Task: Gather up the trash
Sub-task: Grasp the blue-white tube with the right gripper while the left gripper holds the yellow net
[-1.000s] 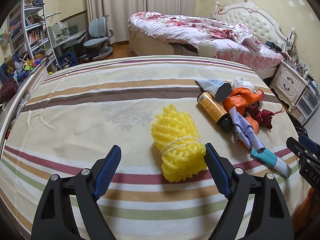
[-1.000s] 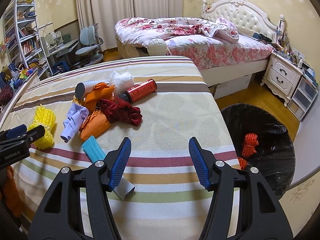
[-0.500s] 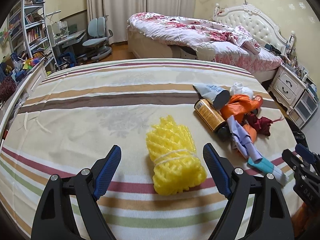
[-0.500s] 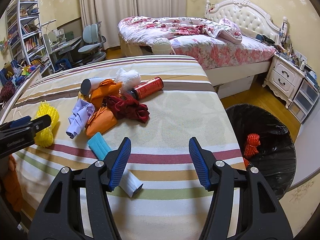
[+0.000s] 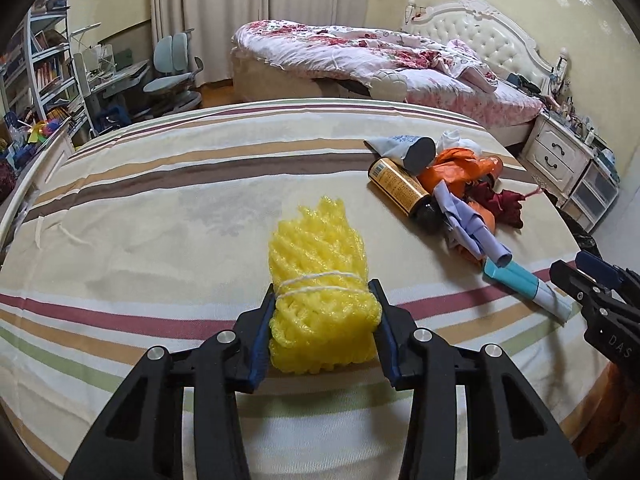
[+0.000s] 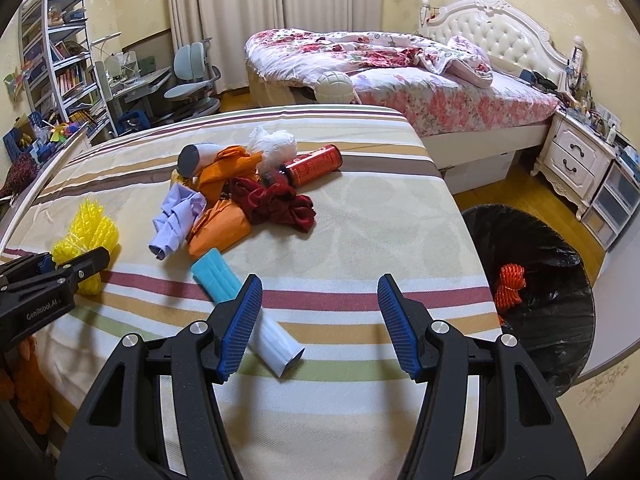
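Note:
My left gripper [image 5: 324, 312] is shut on a yellow foam net bundle [image 5: 320, 272] tied with white string, lying on the striped tablecloth [image 5: 160, 208]; the bundle also shows in the right wrist view [image 6: 86, 236]. My right gripper [image 6: 320, 320] is open and empty above the cloth, beside a teal-and-white tube [image 6: 244, 308]. A trash pile lies beyond: orange bags [image 6: 224, 200], dark red cloth [image 6: 276, 204], lilac paper [image 6: 176, 216], red can [image 6: 312, 162], white wad [image 6: 276, 142]. A black-lined bin [image 6: 536, 280] holding an orange net stands on the floor at right.
A brown-and-yellow bottle [image 5: 400, 192] and a grey-capped tube [image 5: 404, 148] lie in the pile. A bed [image 6: 400, 76], nightstand [image 6: 576, 160], desk with chair [image 6: 192, 76] and bookshelf [image 6: 60, 60] surround the table.
My left gripper moved forward and closed its jaws on the yellow net bundle. My right gripper drifted slightly and stayed open.

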`<state>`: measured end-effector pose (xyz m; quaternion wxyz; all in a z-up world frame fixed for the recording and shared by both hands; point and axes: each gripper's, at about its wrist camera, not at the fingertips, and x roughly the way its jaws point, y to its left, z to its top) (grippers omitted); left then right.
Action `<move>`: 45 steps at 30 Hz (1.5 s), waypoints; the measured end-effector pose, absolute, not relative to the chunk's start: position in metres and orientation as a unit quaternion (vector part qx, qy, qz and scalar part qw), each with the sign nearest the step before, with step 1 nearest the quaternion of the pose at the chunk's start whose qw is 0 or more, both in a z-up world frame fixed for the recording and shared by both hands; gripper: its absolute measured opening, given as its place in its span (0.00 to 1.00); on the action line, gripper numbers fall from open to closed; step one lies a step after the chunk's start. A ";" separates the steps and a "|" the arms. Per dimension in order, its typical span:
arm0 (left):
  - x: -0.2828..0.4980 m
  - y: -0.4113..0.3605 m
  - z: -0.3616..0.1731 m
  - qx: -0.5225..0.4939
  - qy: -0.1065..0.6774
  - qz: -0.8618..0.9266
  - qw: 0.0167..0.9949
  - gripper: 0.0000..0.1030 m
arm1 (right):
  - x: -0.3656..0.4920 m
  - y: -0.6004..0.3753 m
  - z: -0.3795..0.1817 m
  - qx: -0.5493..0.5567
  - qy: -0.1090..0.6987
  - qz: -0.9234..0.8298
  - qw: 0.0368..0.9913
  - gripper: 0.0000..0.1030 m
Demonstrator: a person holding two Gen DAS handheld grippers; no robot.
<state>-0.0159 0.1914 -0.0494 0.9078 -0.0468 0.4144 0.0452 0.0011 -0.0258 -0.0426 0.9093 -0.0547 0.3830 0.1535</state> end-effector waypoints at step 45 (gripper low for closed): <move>-0.044 0.188 -0.048 -0.057 0.398 0.061 0.913 0.42 | -0.025 0.013 -0.053 -0.097 0.401 0.227 0.882 0.13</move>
